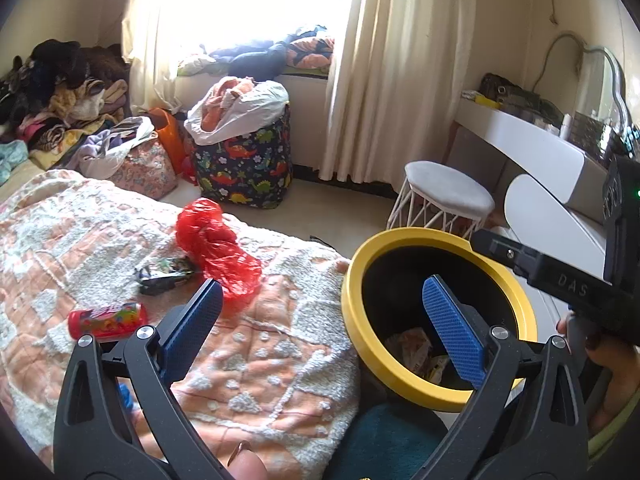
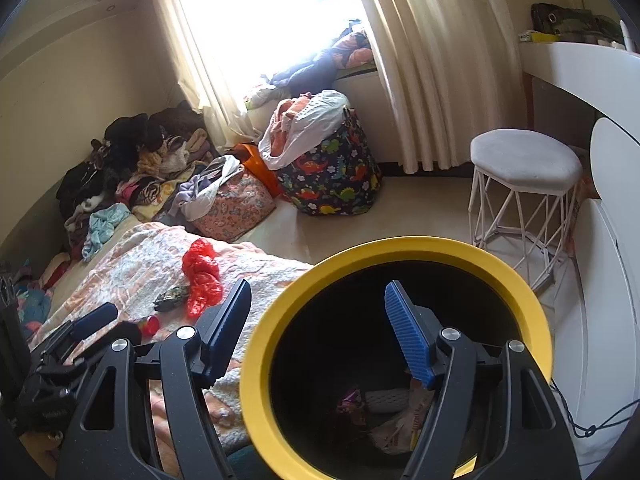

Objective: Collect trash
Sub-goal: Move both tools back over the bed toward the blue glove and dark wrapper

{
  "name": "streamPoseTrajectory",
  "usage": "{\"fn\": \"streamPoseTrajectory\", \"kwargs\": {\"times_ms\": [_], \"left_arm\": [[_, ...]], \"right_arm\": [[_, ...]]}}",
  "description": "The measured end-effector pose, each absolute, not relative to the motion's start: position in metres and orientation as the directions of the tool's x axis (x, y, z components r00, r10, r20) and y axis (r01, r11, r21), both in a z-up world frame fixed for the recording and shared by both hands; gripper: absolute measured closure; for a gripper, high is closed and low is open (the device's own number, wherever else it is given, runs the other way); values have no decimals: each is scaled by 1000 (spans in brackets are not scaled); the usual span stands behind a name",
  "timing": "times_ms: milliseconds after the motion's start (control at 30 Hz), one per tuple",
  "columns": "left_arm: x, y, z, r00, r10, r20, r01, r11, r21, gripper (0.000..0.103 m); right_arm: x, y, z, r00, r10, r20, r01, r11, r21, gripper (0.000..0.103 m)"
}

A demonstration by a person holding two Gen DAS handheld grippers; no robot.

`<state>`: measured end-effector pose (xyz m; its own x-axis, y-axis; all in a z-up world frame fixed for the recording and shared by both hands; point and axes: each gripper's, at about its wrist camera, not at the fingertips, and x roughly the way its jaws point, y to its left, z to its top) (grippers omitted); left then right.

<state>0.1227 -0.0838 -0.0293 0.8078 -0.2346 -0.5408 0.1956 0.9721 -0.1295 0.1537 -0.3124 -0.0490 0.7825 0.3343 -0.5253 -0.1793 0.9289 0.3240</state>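
Both empty, left hand-held gripper (image 1: pixel 322 312) wide, right hand-held gripper (image 2: pixel 318 320) spread, angled over bin (image 2: pixel 400 246).

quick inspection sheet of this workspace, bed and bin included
surface: quilted bedspread, rumpled
job's things: red plastic bag, dark wrapper and red can lie on the bedspread; yellow-rimmed bin beside the bed holds wrappers
clutter: clothes pile, dinosaur-print bag
grippers: left gripper open, empty; right gripper open, empty, over the bin
cables: dark cord beside the white furniture
surroundings: white stool, curtains, bright window
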Motion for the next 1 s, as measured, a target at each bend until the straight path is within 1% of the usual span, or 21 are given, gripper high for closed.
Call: {"fn": "streamPoseTrajectory", "kwargs": {"times_ms": [467,1000], "left_arm": [[117,-40,-20,844,-162,-511,101,984,-145,11],[109,12,-19,858,-90,-505,1,985,-173,11]], "right_arm": [[149,-270,-42,756,392,-524,-272,917,293,36],[152,-220,-36,713,440,-546,-375,897,233,36]]}}
